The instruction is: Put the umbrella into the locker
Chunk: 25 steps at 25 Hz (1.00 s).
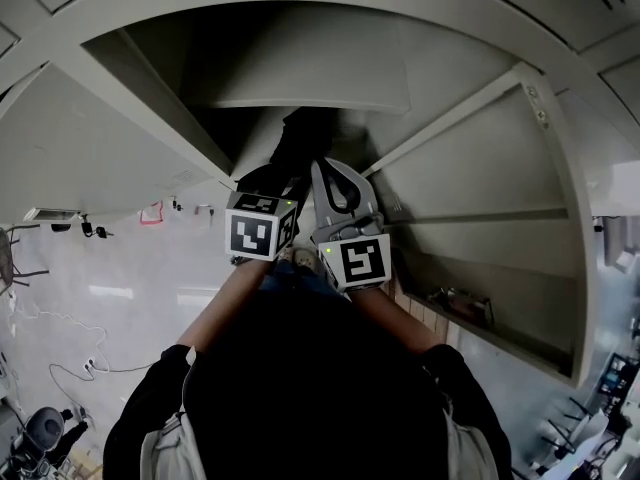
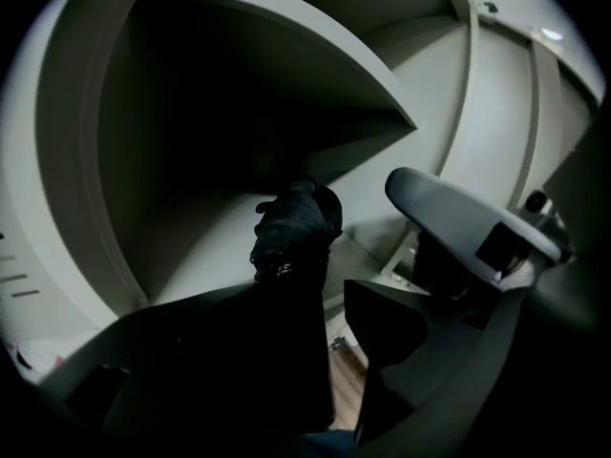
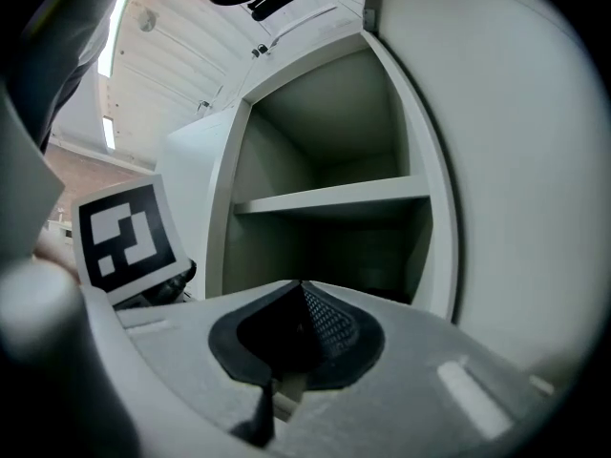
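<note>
While between the released left tongs (image 2: 286,313), umbrella (image 2: 294,232) along them, far end inside locker (image 2: 420,74); right tongs (image 3: 286,337) clenched.

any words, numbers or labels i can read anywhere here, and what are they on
No readable text in any view.
left marker cube: black-and-white square pattern only, no letters or numbers.
right marker cube: pattern only as well.
red-edged tag on the pale surface at the left of the head view: too small to read.
locker: no label or number can be made out on it.
</note>
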Motion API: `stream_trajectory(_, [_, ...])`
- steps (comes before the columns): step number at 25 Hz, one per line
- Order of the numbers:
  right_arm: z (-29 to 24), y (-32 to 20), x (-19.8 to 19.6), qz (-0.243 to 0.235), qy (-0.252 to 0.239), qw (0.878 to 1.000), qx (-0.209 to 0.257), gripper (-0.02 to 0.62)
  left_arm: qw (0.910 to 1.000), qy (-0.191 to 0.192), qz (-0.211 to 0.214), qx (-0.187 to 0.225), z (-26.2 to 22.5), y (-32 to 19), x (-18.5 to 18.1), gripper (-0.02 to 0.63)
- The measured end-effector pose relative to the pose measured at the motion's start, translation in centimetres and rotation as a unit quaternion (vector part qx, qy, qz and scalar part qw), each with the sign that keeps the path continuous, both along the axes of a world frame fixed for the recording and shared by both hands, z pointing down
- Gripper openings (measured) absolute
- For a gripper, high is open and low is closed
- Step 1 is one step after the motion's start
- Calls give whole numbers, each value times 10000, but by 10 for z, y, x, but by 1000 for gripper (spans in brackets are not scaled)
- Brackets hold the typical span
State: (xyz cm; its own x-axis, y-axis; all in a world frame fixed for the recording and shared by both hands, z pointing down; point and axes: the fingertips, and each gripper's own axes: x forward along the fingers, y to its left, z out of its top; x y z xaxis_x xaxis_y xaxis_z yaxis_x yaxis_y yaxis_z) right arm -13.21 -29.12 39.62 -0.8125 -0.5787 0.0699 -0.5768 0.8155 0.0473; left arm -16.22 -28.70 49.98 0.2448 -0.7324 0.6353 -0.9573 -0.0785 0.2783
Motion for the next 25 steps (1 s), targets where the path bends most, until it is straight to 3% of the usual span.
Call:
stream_trajectory(3, [2, 0, 4, -46, -4, 10000, -26, 2, 9980, -550, 290, 114, 2, 4, 2, 273])
stream_trajectory(8, [3, 3, 3, -204, -36, 9998, -52, 2, 9887, -1211, 326, 818, -24, 11, -13, 295])
stream_trajectory(14, [-1, 7, -3, -362, -108, 9993, -24, 2, 9892, -580, 439, 1274, -41, 45, -26, 291])
stream_trajectory(15, [-1, 8, -4, -387, -106, 9992, -15, 2, 9880, -526, 414, 1391, -45, 51, -30, 258])
stream_trajectory(16, [-2, 9, -6, -413, -103, 9991, -6, 2, 9862, -500, 397, 1526, -48, 58, -34, 92])
stream_trajectory(17, [-2, 10, -7, -437, -99, 9990, 1, 2, 9846, -481, 427, 1624, -49, 64, -37, 12])
stream_trajectory(25, [-6, 15, -9, -457, -83, 9989, 46, 2, 9824, -275, 1489, 1091, -12, 91, -17, 6])
